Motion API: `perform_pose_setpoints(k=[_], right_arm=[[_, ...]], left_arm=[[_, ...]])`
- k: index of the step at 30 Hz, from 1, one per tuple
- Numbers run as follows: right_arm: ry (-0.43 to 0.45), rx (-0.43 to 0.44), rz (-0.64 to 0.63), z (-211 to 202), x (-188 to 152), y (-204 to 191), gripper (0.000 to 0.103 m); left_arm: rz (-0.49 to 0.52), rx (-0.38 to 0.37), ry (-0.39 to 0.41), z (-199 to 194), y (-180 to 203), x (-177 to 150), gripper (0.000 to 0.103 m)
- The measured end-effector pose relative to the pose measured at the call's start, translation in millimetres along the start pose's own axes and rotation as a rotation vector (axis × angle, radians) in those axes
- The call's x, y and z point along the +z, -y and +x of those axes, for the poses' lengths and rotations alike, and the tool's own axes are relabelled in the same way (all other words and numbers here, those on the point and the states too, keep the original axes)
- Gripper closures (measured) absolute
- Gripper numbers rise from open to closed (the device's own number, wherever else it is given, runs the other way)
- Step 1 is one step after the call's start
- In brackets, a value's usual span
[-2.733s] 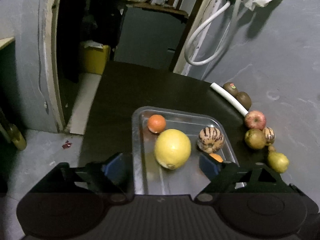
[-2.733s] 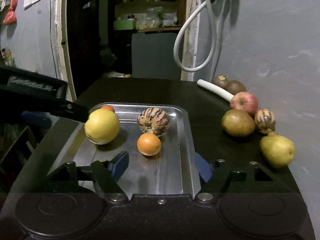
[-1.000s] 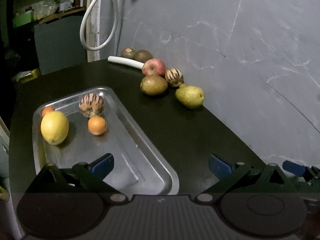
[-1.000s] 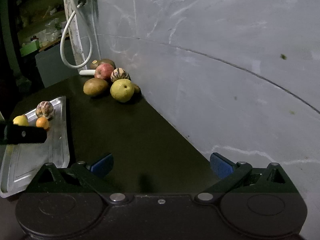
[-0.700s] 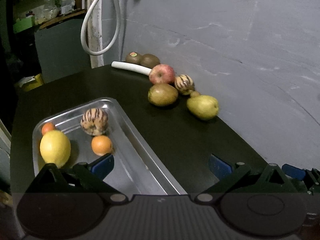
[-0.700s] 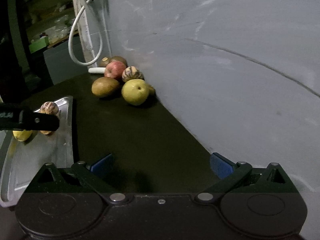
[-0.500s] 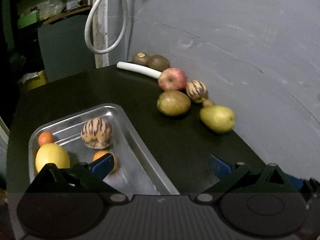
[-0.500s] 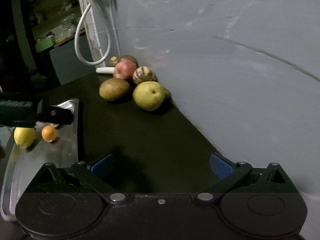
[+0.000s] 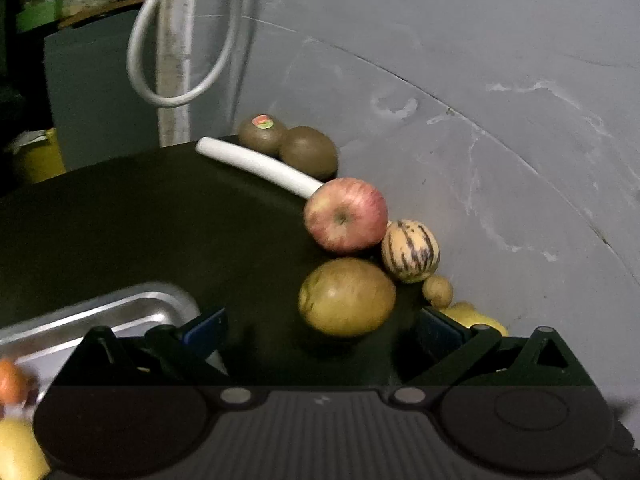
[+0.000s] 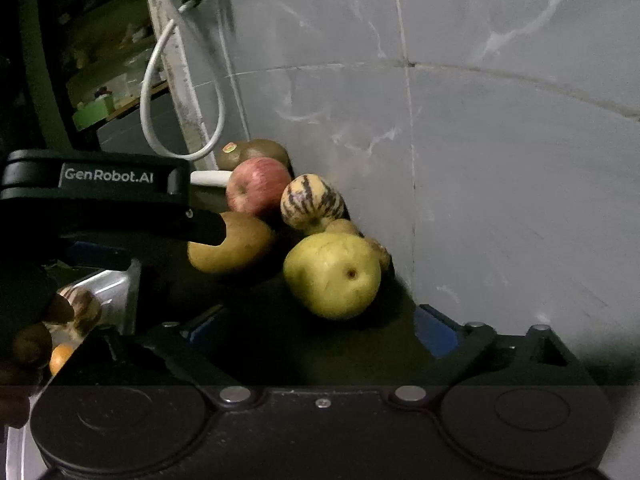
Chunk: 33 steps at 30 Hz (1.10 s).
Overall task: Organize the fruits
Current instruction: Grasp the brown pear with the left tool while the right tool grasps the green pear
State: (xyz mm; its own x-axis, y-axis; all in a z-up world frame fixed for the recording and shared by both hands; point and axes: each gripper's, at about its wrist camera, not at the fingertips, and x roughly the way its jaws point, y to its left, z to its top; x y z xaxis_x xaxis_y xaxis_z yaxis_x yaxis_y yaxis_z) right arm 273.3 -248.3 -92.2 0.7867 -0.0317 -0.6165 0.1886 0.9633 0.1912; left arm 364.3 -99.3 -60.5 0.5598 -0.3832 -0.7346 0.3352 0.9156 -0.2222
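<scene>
A brown russet pear (image 9: 347, 296) lies on the dark table just ahead of my left gripper (image 9: 320, 328), which is open with nothing touching its pads. Behind the pear sit a red apple (image 9: 346, 214), a striped melon (image 9: 410, 250) and two kiwis (image 9: 308, 156). In the right wrist view a yellow-green pear (image 10: 332, 276) lies close in front of my right gripper (image 10: 318, 332). Its jaws are closing and stand wide, and the pads are clear of the pear. One of the left gripper's fingers (image 10: 200, 228) reaches over the brown pear (image 10: 240, 248).
The metal tray (image 9: 120, 312) is at lower left and holds an orange (image 9: 10, 376), a lemon (image 9: 16, 452) and a striped fruit (image 10: 84, 304). A white tube (image 9: 260, 166) lies by the kiwis. The grey wall (image 9: 500, 160) stands right behind the pile, and a small brown fruit (image 9: 438, 291) lies against it.
Both grippers have moved forward and down toward the fruit pile by the wall. The tray has slid to the lower left of both views. The left gripper now overlaps the brown pear.
</scene>
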Motion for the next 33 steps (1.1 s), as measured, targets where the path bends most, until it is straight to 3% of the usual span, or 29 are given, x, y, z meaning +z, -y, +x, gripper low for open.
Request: perform_pose_setpoints(k=[7, 13, 18, 25, 29, 33], right_arm=[[-0.004, 0.006, 0.011, 22, 5, -5, 0.013], [-0.007, -0.011, 0.041, 31, 9, -6, 0.02], [0.003, -0.024, 0.048, 36, 11, -8, 0.025], [0.019, -0.046, 0.054, 38, 10, -8, 0.029], [0.028, -0.06, 0.073, 38, 10, -5, 0.038], [0.043, -0.045, 0.079, 37, 8, -2, 0.038]], left_arm=[[0.059, -0.045, -0.048, 31, 3, 14, 0.001], [0.047, -0.06, -0.083, 50, -1, 15, 0.002], [0.053, -0.077, -0.1, 57, -4, 12, 0.011], [0.076, -0.09, -0.079, 61, -3, 10, 0.017], [0.075, -0.126, -0.077, 61, 1, 10, 0.035], [0.068, -0.115, -0.072, 61, 4, 10, 0.036]])
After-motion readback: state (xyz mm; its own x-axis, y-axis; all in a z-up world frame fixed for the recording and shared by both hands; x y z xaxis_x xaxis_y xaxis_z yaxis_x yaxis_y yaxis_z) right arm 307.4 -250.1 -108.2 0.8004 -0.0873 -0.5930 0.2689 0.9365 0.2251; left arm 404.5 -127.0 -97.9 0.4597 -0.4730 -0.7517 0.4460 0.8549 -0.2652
